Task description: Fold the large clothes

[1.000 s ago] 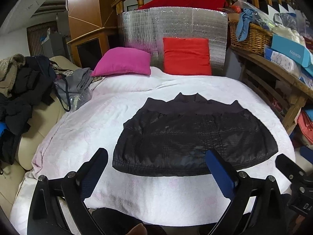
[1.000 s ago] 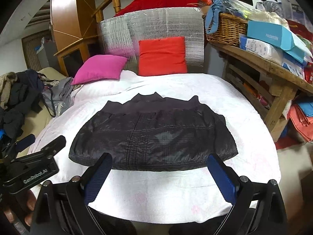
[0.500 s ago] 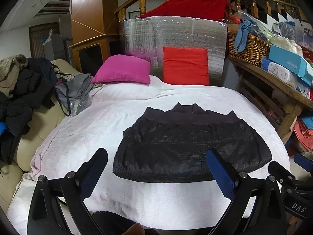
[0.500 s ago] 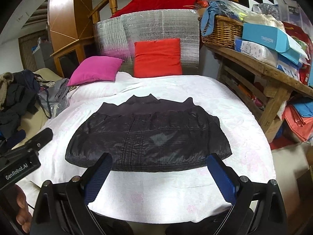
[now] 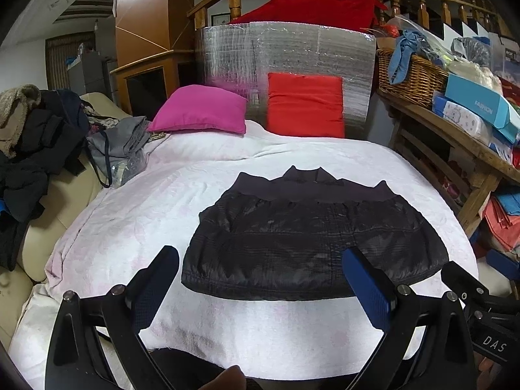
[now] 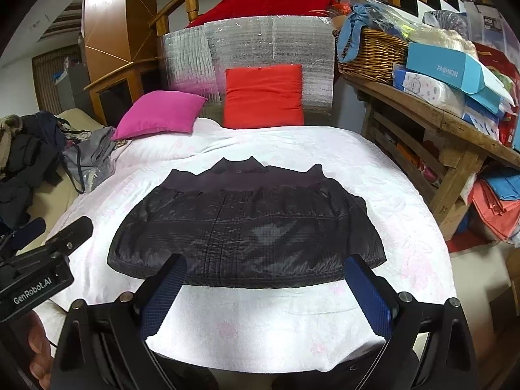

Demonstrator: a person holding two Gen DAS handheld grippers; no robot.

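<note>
**Black jacket laid flat across the bed, both grippers spread wide**

A black quilted jacket (image 5: 312, 243) is seen lying flat on the white bedspread (image 5: 136, 221), its long axis running side to side and its dark ribbed band turned toward the pink pillow (image 5: 200, 110) and red pillow (image 5: 305, 105). The left gripper (image 5: 260, 279) and right gripper (image 6: 265, 284) are held wide apart above the near hem, nothing between the blue pads. "FASHION" is read on a blue box (image 6: 455, 71), "GenRobot.AI" on the left tool in the right view, "DAS" on the right tool in the left view. Sleeves cannot be made out; the bed's near edge is cut off by the gripper frames.
</note>
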